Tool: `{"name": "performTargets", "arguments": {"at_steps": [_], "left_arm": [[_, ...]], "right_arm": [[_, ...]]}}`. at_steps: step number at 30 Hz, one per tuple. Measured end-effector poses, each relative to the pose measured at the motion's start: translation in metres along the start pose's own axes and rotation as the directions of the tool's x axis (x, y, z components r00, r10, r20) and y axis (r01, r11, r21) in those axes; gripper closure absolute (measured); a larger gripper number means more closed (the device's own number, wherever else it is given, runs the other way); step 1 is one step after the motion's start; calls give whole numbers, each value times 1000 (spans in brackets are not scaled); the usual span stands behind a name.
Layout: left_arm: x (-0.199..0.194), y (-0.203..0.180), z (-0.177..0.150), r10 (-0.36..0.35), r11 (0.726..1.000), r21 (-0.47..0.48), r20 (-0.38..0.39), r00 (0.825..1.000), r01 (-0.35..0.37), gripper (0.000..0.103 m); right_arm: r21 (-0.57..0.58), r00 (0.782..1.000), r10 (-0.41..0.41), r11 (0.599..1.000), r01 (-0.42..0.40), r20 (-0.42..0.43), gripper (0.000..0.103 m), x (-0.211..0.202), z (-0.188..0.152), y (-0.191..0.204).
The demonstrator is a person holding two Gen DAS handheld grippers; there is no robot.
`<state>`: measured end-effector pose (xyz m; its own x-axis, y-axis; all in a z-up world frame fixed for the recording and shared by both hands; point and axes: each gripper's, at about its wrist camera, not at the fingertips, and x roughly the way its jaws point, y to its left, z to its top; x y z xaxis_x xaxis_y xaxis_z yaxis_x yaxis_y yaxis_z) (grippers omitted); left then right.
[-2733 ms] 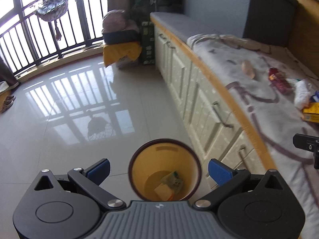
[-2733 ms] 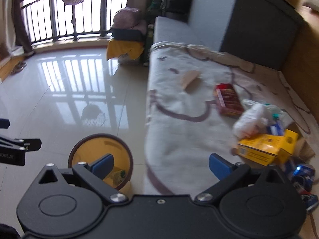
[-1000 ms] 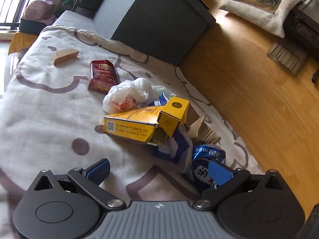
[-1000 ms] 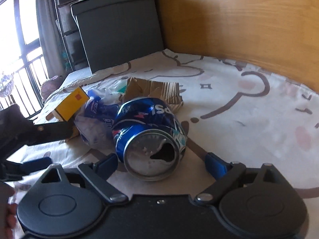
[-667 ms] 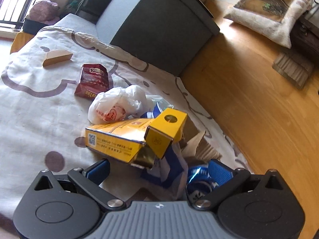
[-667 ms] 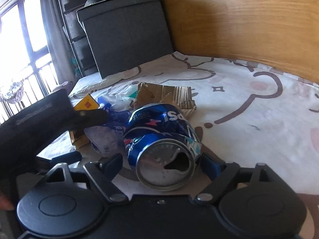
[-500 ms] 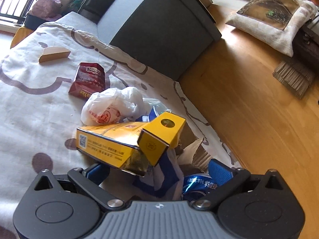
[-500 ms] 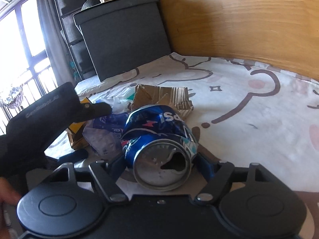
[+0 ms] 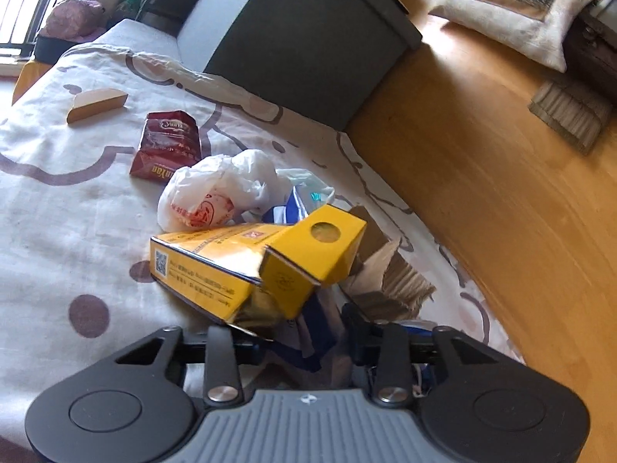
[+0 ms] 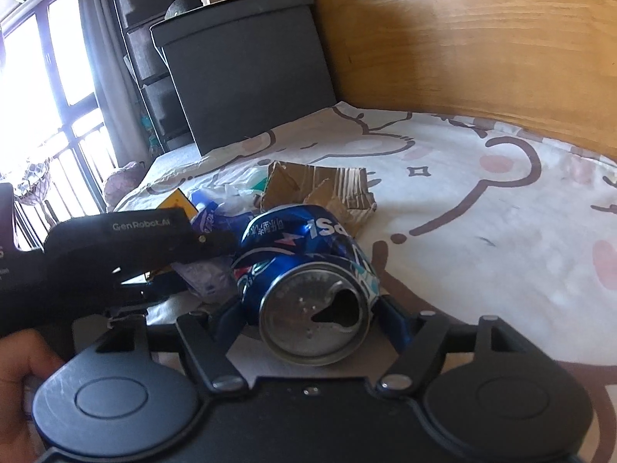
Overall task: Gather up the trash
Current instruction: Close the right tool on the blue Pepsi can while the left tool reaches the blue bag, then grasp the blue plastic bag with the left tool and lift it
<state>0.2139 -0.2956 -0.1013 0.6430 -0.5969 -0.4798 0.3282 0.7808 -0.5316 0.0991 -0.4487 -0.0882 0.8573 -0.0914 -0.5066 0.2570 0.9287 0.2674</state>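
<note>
A crushed blue Pepsi can (image 10: 308,239) lies on the cartoon-print blanket (image 10: 482,231), its open top facing my right wrist camera. My right gripper (image 10: 314,320) is shut on it, one pad pressing each side. In the left wrist view an opened yellow box (image 9: 208,258) lies over a blue and white wrapper (image 9: 316,324). My left gripper (image 9: 289,332) is closing, and its jaws pinch the box's torn near end together with the wrapper. The right wrist view shows the left gripper's fingers (image 10: 154,231) just left of the can.
Further trash lies on the blanket: a white plastic bag (image 9: 219,185), a dark red packet (image 9: 169,142), torn cardboard (image 9: 389,277) and a tan wedge (image 9: 96,104). A dark grey storage box (image 9: 300,38) stands behind. Wooden boards (image 9: 482,154) run along the right. A hand (image 10: 23,366) shows low left.
The left gripper left the yellow bin, came in low at the yellow box, and its jaws swung inward onto it. The right jaws narrowed onto the can.
</note>
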Motion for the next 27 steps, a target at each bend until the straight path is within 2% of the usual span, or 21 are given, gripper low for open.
{"name": "performTargets", "arguments": {"at_steps": [12,16,19,22,25,27], "left_arm": [[-45,-5,-18,9,992,125,-88,996,2,69],[-61,-9,-29,7,991,135,-129,992,11,69],[-69,-12,-37,-11,992,125,-166,986,32,69],[-79,-20,-43,-33,987,151,-180,983,60,69],[-85,-25,-48,-49,984,161,-196,979,81,70],[-88,-22,-48,-50,986,146,-196,979,79,70]], "right_arm": [[61,990,-140,988,139,0,29,-41,-21,-2],[75,979,-204,976,203,3,29,-63,-30,7],[90,975,-223,971,222,-2,29,-79,-37,13],[65,978,-208,976,209,-21,29,-92,-43,22],[11,990,-125,992,126,-67,26,-105,-50,32],[-67,991,-84,995,77,-102,22,-115,-55,41]]}}
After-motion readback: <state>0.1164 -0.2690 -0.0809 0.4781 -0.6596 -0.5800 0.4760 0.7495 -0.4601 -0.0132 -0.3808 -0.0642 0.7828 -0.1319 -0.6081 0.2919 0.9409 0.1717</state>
